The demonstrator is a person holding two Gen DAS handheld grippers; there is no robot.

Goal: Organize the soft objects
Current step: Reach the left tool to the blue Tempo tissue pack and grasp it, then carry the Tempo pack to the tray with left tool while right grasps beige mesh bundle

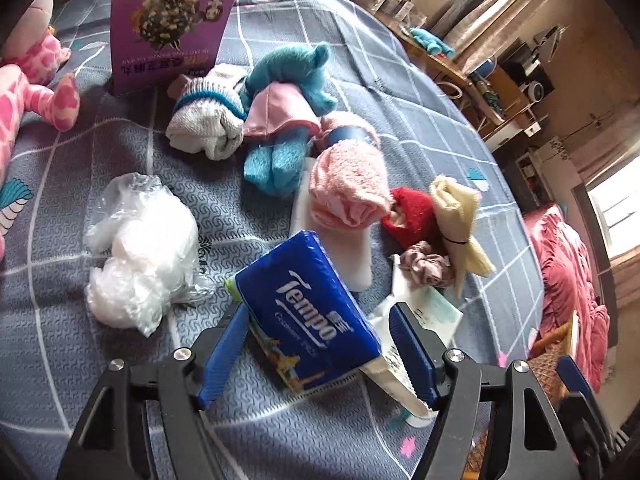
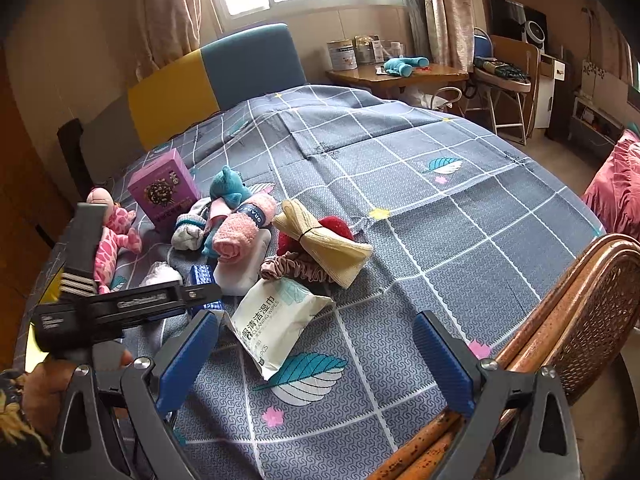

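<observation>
Left gripper (image 1: pixel 320 340) is straddling the blue plastic Tempo tissue pack (image 1: pixel 308 316) lying on the grey checked bed (image 1: pixel 420 128) beside the white wet-wipes pouch (image 2: pixel 276 320); its jaws are released, pads not pressing. Right gripper (image 2: pixel 316 364) is hovering, jaws wide, empty. Likely step: grabbing the pack. Next: closing squarely.

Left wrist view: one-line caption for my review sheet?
Open left claw straddles a blue tissue pack on the checked bedspread, beside rolled towels and plush toys.
</observation>
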